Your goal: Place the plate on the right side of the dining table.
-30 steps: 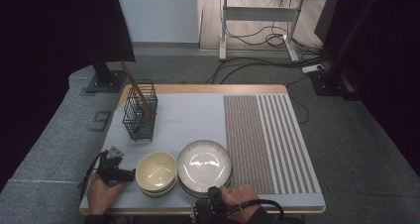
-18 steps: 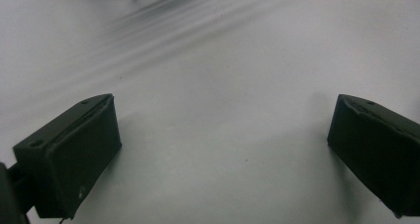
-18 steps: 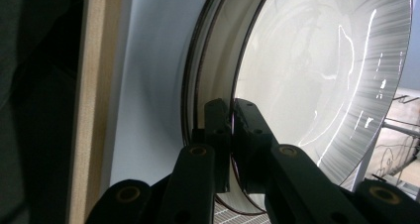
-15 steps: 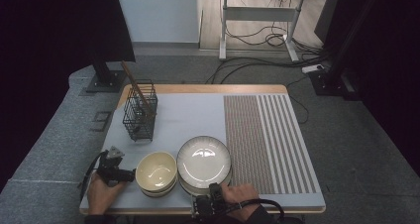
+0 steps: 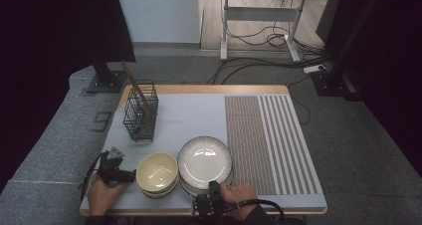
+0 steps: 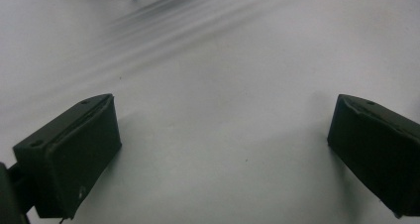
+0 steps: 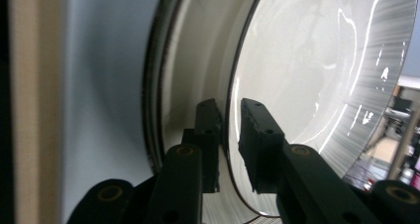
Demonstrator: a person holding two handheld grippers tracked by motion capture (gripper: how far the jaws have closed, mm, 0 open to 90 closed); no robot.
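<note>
A stack of ribbed white plates [image 5: 204, 160] sits near the front edge of the table. In the right gripper view the top plate [image 7: 317, 60] stands tilted above the plate under it [image 7: 193, 60]. My right gripper [image 7: 229, 110] has that plate's near rim between its jaws, which have just been opening, and a little slack shows beside the rim. From above, the right gripper [image 5: 214, 187] is at the stack's front edge. The left gripper [image 5: 130, 176] rests open just left of the cream bowls [image 5: 157, 171]. Its wide jaws [image 6: 223, 130] hold nothing over the grey mat [image 6: 223, 60].
A black wire basket [image 5: 141, 116] with a wooden utensil [image 5: 133, 83] leaning in it stands at the back left. A striped mat [image 5: 263, 140] covers the right half of the table. Cables and a desk frame lie on the floor beyond.
The top plate has shifted slightly away from the front edge, and the right hand has crept forward with it. The left hand has stayed where it was.
</note>
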